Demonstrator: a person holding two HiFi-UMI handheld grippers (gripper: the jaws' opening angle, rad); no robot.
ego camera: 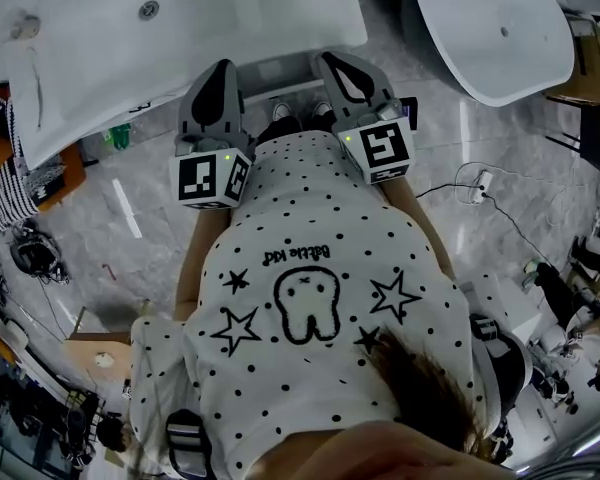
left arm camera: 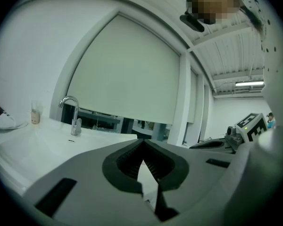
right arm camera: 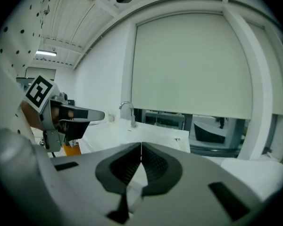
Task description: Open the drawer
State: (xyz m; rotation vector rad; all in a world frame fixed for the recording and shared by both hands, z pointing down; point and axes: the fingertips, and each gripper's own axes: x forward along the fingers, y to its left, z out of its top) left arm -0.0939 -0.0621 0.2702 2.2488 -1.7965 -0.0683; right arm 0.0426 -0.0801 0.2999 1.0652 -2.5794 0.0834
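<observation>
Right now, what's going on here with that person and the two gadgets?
A person in a dotted shirt stands at a white counter with a tap, holding a grabbing tool in each hand. The left claw and the right claw sit side by side, pointing at the counter. Both are shut with nothing in them. Neither touches anything, and no open drawer shows.

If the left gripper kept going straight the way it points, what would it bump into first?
Most likely the white sink counter just beyond the left gripper; depth is unclear, so it might skim over toward the window.
</observation>
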